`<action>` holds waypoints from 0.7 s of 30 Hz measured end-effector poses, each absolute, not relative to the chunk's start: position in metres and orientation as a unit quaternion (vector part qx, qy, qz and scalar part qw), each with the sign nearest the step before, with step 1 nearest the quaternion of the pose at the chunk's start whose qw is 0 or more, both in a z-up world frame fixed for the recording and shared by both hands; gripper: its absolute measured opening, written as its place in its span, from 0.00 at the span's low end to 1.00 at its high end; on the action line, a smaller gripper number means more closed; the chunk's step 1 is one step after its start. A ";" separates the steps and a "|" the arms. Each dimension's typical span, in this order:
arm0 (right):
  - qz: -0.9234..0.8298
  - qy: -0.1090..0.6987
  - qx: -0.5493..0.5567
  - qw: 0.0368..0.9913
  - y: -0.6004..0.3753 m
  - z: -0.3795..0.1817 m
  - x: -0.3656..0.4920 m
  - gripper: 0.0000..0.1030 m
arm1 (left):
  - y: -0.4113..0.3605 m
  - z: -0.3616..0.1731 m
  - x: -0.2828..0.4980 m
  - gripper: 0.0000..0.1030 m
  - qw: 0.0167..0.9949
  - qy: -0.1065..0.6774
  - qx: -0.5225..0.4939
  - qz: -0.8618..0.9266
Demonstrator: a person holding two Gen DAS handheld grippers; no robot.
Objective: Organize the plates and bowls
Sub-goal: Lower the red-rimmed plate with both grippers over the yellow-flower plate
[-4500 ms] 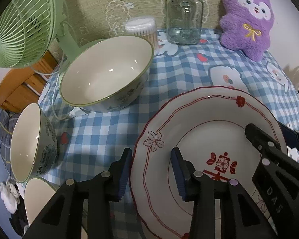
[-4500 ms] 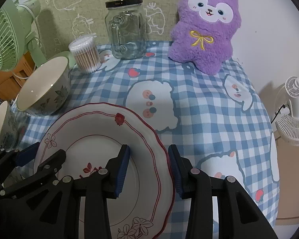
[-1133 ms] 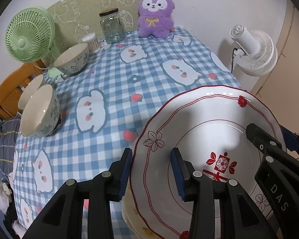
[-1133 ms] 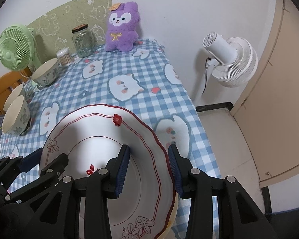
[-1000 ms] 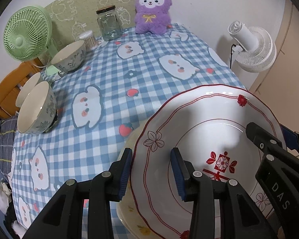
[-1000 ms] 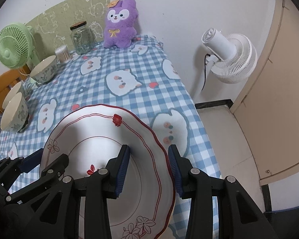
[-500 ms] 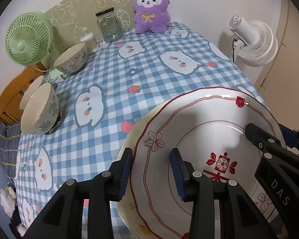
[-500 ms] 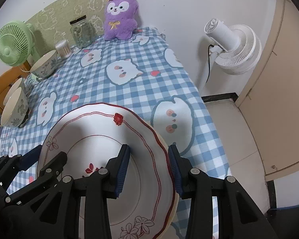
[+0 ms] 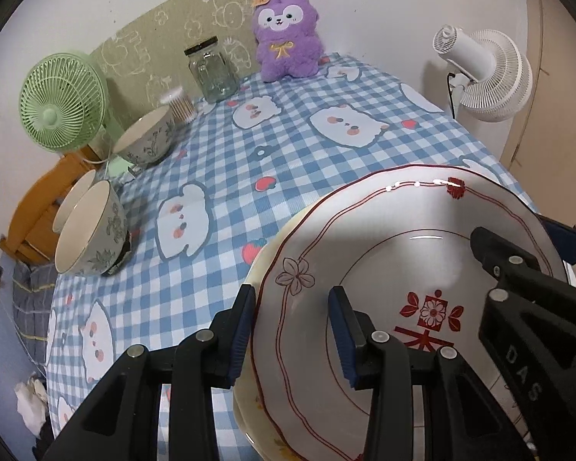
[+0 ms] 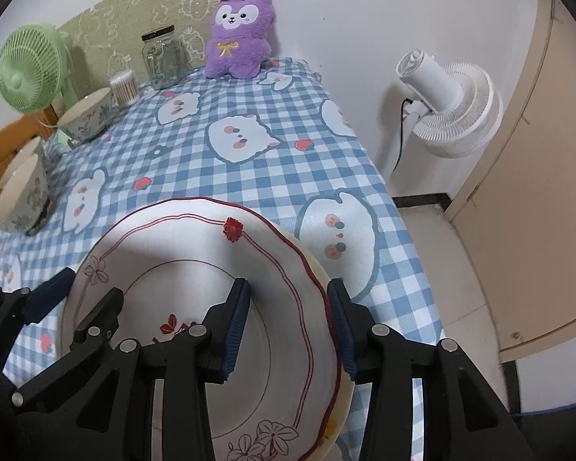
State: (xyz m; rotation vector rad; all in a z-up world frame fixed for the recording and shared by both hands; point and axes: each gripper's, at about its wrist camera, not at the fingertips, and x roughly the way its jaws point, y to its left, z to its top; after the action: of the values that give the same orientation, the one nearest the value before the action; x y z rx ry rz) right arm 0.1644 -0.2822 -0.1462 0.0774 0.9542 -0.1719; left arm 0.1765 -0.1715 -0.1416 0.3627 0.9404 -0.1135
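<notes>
Red-rimmed plate (image 10: 219,269) atop cream plate (image 9: 267,261) near bench (image 10: 364,176) edge; left hand-held gripper (image 9: 292,326) clamping its rim, right hand-held gripper (image 10: 288,322) loosening, rim between jaws.

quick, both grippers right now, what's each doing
Left gripper: shut on the red-trimmed plate, at its rim.
Right gripper: jaws just opening, plate rim between them; grip cannot be told.

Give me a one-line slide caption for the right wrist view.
Two hand-held grippers set a red-trimmed plate onto a cream plate at the near edge of the checked tablecloth.
</notes>
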 end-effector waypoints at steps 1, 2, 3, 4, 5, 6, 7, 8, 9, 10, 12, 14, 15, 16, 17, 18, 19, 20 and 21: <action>-0.083 0.457 0.035 0.885 -0.282 -0.147 0.164 0.46 | -0.170 -0.141 0.177 0.38 0.875 0.450 0.169 -0.056; -0.084 0.455 0.035 0.886 -0.282 -0.147 0.164 0.46 | -0.170 -0.141 0.177 0.38 0.876 0.449 0.168 -0.058; -0.083 0.454 0.035 0.887 -0.282 -0.147 0.164 0.49 | -0.170 -0.141 0.177 0.38 0.876 0.448 0.168 -0.059; -0.082 0.453 0.034 0.887 -0.281 -0.148 0.164 0.50 | -0.170 -0.141 0.177 0.39 0.876 0.447 0.169 -0.060; -0.080 0.453 0.032 0.887 -0.280 -0.148 0.165 0.53 | -0.171 -0.142 0.176 0.40 0.877 0.445 0.172 -0.062; -0.079 0.453 0.029 0.888 -0.278 -0.148 0.165 0.55 | -0.172 -0.143 0.176 0.43 0.877 0.443 0.173 -0.065; -0.076 0.451 0.026 0.889 -0.276 -0.149 0.166 0.59 | -0.173 -0.143 0.174 0.45 0.877 0.442 0.175 -0.066; -0.073 0.450 0.024 0.890 -0.275 -0.150 0.165 0.62 | -0.173 -0.144 0.174 0.45 0.878 0.440 0.177 -0.067; -0.069 0.447 0.029 0.891 -0.275 -0.150 0.165 0.64 | -0.173 -0.144 0.174 0.46 0.879 0.437 0.176 -0.069; -0.067 0.446 0.030 0.892 -0.274 -0.150 0.165 0.66 | -0.173 -0.144 0.173 0.48 0.879 0.437 0.175 -0.071; -0.065 0.444 0.035 0.893 -0.275 -0.150 0.165 0.68 | -0.173 -0.144 0.174 0.49 0.881 0.435 0.173 -0.073; -0.062 0.442 0.041 0.894 -0.276 -0.150 0.166 0.70 | -0.172 -0.144 0.174 0.53 0.882 0.435 0.165 -0.079; -0.057 0.442 0.044 0.894 -0.277 -0.149 0.166 0.71 | -0.171 -0.144 0.174 0.57 0.882 0.436 0.161 -0.081; -0.054 0.442 0.047 0.894 -0.277 -0.149 0.166 0.72 | -0.171 -0.143 0.174 0.60 0.882 0.436 0.158 -0.087; -0.052 0.443 0.048 0.894 -0.277 -0.149 0.165 0.72 | -0.172 -0.143 0.173 0.61 0.882 0.434 0.160 -0.090; -0.051 0.443 0.049 0.894 -0.278 -0.149 0.165 0.72 | -0.173 -0.143 0.172 0.62 0.884 0.430 0.161 -0.090; -0.051 0.443 0.049 0.894 -0.277 -0.149 0.165 0.73 | -0.173 -0.143 0.171 0.64 0.884 0.428 0.162 -0.090; -0.051 0.443 0.049 0.894 -0.277 -0.149 0.165 0.73 | -0.174 -0.143 0.171 0.65 0.885 0.426 0.163 -0.093; -0.051 0.443 0.049 0.894 -0.277 -0.149 0.165 0.73 | -0.174 -0.143 0.170 0.68 0.885 0.425 0.163 -0.094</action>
State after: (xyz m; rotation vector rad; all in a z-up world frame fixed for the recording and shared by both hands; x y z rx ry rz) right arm 0.1653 -0.2767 -0.1487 0.1026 0.9187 -0.1050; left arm 0.1702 -0.1740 -0.1425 0.3381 0.8844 -0.1955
